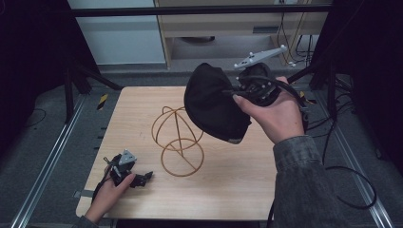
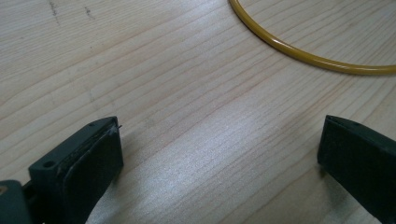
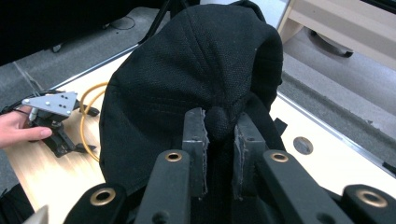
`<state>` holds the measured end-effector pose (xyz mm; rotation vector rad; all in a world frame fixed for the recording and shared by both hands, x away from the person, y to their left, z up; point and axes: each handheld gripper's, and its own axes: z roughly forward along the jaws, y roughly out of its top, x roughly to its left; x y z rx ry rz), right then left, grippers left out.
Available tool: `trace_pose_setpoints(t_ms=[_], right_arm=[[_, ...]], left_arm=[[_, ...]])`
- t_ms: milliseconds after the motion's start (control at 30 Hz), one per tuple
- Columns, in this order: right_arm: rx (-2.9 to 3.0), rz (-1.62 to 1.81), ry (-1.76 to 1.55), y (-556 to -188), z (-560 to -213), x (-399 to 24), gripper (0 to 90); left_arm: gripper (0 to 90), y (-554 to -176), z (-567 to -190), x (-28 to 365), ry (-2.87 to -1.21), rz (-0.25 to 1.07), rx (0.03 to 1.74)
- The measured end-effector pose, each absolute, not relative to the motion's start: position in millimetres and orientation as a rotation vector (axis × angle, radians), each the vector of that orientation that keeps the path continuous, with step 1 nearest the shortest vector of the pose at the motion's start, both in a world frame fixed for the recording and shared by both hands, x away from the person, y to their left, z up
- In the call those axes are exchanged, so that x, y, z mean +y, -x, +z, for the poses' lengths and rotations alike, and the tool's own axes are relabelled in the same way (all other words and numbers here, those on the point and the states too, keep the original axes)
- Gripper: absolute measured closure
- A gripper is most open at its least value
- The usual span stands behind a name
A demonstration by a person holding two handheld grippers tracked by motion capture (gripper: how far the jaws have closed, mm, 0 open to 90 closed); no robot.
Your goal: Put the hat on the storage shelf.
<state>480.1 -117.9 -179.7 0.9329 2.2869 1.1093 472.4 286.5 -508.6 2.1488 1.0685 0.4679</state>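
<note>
My right hand-held gripper point(image 3: 219, 140) pinches the black cap point(image 1: 214, 102) just right of the wire stand point(image 1: 178, 142); my left hand-held gripper point(image 2: 219, 154) rests spread.

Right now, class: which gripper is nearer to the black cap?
Right. The right gripper is clamped on the black cap, held above the table; the left gripper rests open near the table's front-left, beyond the wire stand.

A lab-like recording bay: wooden table point(image 1: 237, 190) in a metal rail frame point(image 1: 45, 166), dark curtains point(image 1: 28, 71), trailing cables point(image 1: 354, 190).
</note>
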Motion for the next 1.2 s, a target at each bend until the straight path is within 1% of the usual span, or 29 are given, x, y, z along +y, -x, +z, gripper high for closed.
trace_pose_setpoints(t_ms=[400, 867, 1200], right_arm=[[2.357, 1.076, -0.853, -491, -170, -72, 78.6], [2.424, 1.05, -0.809, -499, -170, -46, 78.5], [2.492, 0.983, -0.791, -508, -181, -25, 78.5]], left_arm=[[0.0, -472, -508, 287, -2.155, 0.465, 1.063], [0.0, -472, -508, 287, -2.155, 0.464, 1.063], [0.0, -472, -508, 287, -2.155, 0.464, 1.063]])
